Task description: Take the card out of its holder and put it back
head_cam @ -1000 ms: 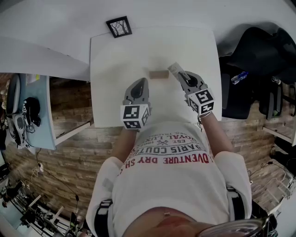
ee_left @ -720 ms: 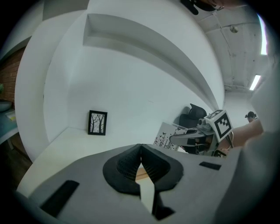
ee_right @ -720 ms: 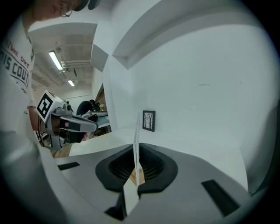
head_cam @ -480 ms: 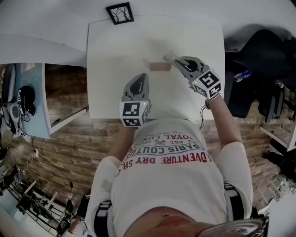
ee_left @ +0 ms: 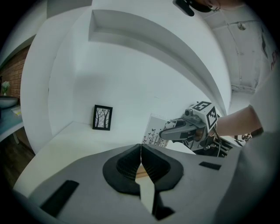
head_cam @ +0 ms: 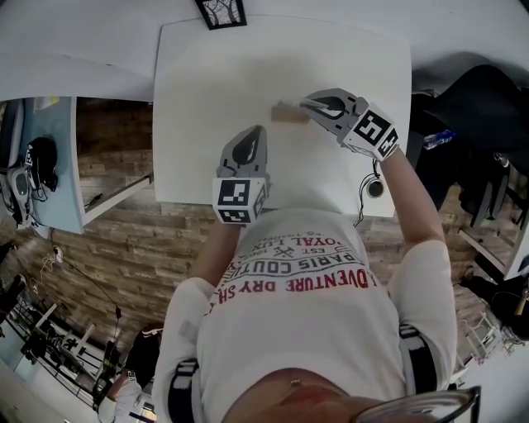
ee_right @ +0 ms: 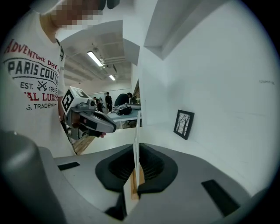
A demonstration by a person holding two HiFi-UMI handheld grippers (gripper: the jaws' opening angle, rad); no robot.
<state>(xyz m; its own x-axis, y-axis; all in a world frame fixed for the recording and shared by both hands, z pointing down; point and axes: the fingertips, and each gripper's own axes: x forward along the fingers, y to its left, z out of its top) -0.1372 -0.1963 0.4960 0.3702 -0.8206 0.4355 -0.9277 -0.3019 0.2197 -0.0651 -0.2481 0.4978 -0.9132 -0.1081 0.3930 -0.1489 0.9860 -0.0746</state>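
Observation:
My right gripper [head_cam: 308, 103] is shut on a thin white card [ee_left: 154, 130] printed with small birds and holds it upright. In the right gripper view the card [ee_right: 136, 131] shows edge-on between the pads. A small wooden holder [head_cam: 286, 114] lies on the white table [head_cam: 207, 74], directly under the card's lower edge. The wood [ee_right: 135, 183] shows just below the jaws; I cannot tell whether the card sits in its slot. The left gripper [head_cam: 251, 134] rests shut and empty nearer the body, pointing at the holder [ee_left: 142, 173].
A small black picture frame [head_cam: 221, 11] stands at the table's far edge against the white wall. A dark chair with bags [head_cam: 479, 107] is on the right, and a blue desk [head_cam: 50, 165] with headphones is on the left. A raised white ledge [head_cam: 74, 78] adjoins the table's left.
The right gripper has carried the card left and away from the body, from beside the holder's right end to over it. The left gripper has stayed in place.

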